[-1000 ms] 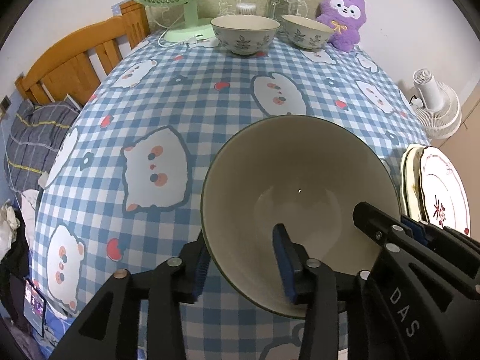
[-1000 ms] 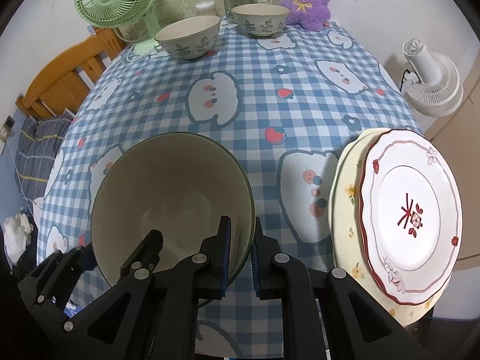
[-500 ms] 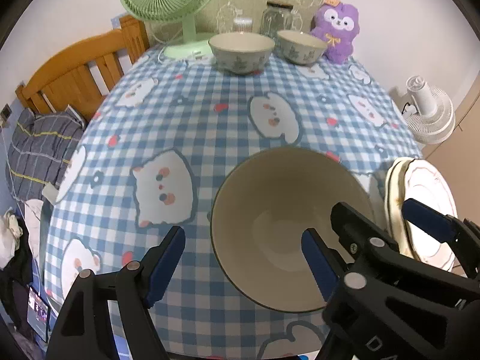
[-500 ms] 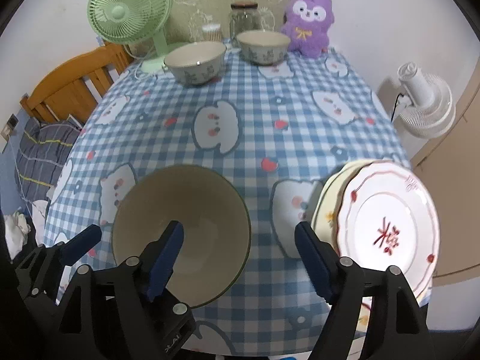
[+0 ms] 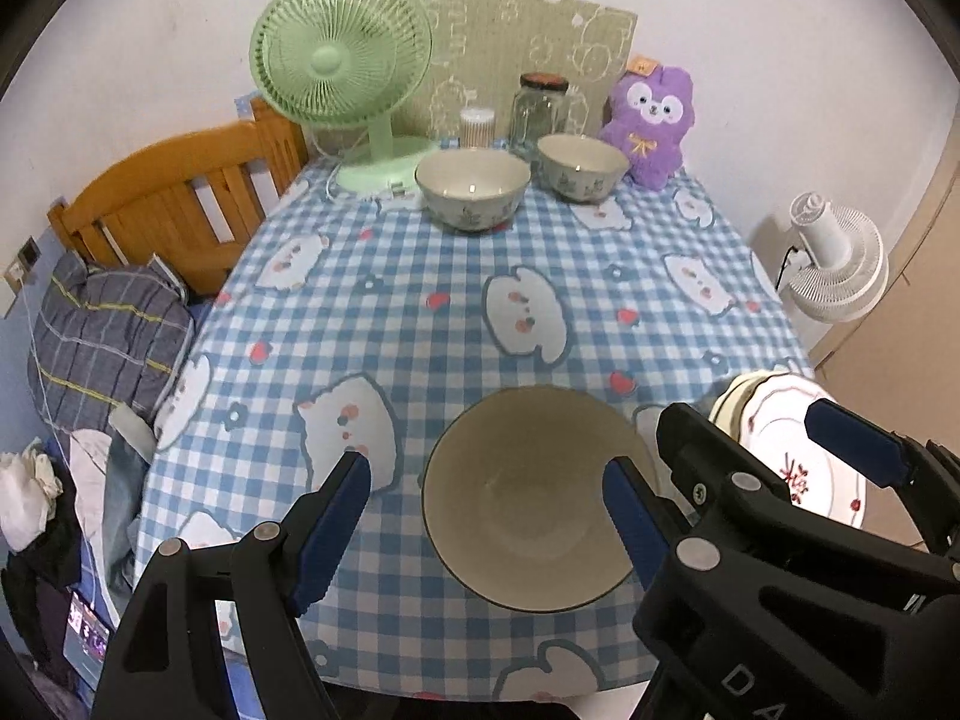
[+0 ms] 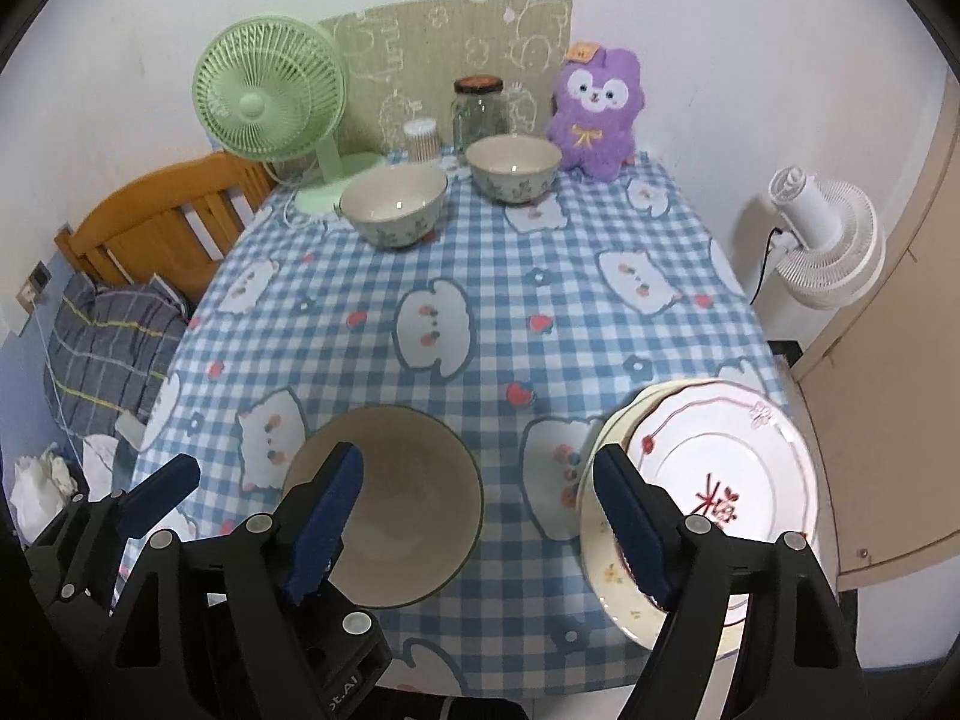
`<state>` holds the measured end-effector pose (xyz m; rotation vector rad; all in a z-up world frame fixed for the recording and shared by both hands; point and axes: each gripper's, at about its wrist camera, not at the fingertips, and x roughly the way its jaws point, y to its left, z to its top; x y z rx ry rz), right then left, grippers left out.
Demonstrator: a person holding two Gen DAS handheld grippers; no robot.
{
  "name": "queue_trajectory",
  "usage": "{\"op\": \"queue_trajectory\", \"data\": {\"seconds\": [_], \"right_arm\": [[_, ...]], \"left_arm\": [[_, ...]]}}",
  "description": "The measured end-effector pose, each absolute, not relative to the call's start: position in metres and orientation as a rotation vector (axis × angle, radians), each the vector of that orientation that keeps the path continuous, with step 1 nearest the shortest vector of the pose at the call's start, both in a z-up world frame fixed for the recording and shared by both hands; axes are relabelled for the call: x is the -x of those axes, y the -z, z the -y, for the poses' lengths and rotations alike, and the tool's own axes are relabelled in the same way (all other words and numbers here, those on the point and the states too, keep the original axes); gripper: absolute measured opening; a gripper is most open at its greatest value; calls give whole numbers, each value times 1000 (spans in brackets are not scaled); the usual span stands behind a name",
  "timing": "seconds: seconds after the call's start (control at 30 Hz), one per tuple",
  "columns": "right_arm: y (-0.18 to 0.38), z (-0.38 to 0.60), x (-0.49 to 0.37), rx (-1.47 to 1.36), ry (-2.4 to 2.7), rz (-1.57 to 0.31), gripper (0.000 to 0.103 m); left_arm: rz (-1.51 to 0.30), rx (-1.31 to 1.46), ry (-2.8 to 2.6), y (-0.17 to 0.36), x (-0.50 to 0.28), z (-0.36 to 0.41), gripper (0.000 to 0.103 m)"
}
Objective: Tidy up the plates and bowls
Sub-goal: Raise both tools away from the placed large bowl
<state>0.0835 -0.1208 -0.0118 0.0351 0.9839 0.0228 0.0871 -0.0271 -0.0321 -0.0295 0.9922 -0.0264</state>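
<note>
Sitting upright, mouth up, the large bowl rests near the table's front edge, under both spread, empty grippers; stacked plates occupy the front right corner.

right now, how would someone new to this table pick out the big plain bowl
Start at the blue-and-white checked tablecloth and come to its near edge, away from the green desk fan. The large plain beige ceramic bowl sits there, left of the stacked plates. Unlike the two smaller floral-patterned bowls at the far end, it has a dark rim.
</note>
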Motion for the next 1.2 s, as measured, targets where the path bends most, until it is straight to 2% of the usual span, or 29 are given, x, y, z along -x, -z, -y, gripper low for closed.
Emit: {"op": "queue_trajectory", "data": {"seconds": [0.47,0.57,1.2], "right_arm": [[-51,127,-77,-27,-33,-877,82],[-62,127,-78,-22,-11,-850,88],[-94,122,-127,-41,2,-793,89]], "left_arm": [[-886,26,2,-29,-82,34,81],[-866,29,-12,-40,-82,34,81],[-799,7,6,-73,-126,26,81]]}}
